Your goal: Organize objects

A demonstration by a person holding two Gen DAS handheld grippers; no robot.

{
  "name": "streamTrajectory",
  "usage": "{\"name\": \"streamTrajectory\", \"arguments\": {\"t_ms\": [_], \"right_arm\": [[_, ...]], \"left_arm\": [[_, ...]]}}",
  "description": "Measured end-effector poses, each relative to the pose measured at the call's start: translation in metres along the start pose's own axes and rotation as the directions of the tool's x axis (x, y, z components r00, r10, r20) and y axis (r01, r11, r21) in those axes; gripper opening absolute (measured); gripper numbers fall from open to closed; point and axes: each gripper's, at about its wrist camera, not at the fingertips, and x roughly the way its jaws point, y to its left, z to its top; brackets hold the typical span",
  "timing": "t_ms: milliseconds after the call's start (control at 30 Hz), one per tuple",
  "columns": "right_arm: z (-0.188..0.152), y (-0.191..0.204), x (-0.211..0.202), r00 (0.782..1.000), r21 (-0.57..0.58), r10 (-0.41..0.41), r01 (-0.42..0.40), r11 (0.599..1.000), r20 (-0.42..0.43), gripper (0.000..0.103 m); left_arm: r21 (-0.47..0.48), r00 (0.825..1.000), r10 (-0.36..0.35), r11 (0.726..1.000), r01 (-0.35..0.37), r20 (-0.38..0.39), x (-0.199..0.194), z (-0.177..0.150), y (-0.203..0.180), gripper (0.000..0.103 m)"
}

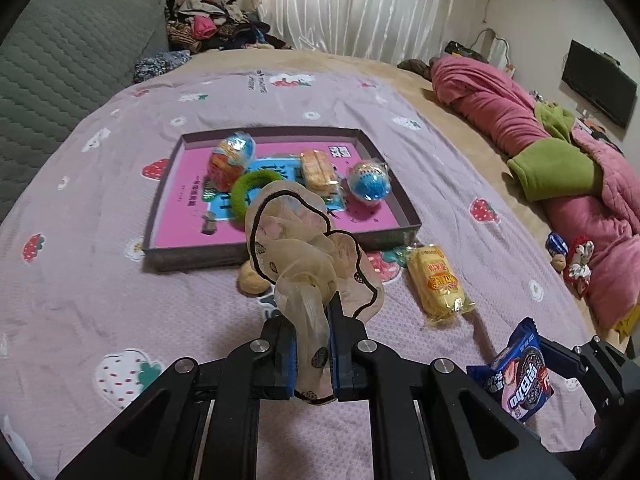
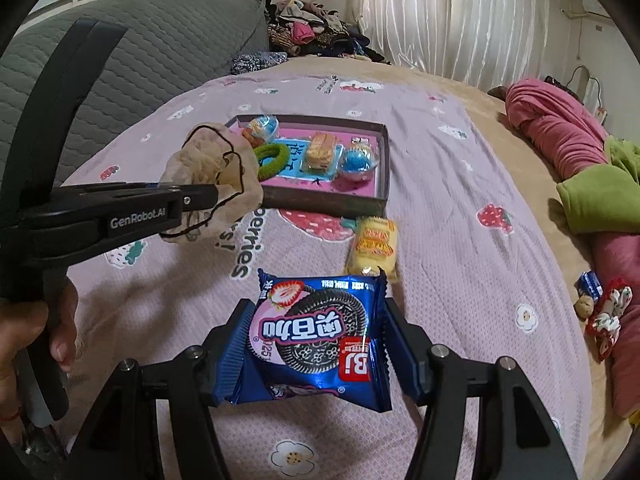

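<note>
Left hand-held gripper (image 1: 312,316) clenched on our beige scrunchie (image 1: 304,248), above the bed (image 1: 120,300); right hand-held gripper (image 2: 316,344) grasping our blue cookie packet (image 2: 316,332); box (image 1: 404,208) beyond holds snacks.

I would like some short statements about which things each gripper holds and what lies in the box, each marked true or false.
1. The left gripper is shut on a beige scrunchie. True.
2. The right gripper holds a green hair ring. False: it holds a blue cookie packet; the green hair ring lies in the box.
3. The yellow snack packet lies inside the box. False: it lies on the bedspread beside it.
4. Two round blue toys are in the box. True.
</note>
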Motion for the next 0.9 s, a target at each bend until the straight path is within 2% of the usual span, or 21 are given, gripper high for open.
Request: {"name": "streamTrajectory", "arguments": {"t_ms": [400, 900], "right_arm": [[0.038, 0.02, -0.017, 0.998, -0.015, -0.009, 0.01, 1.0, 0.057, 0.063], [0.097, 0.032, -0.035, 0.991, -0.02, -0.024, 0.027, 0.999, 0.134, 0.063]], "left_arm": [[-0.024, 0.999, 0.031, 0.999, -0.03, 0.038, -0.031, 0.007, 0.028, 0.011], [-0.035, 0.991, 0.076, 0.997, -0.072, 0.112, -0.074, 0.038, 0.062, 0.011]]}}
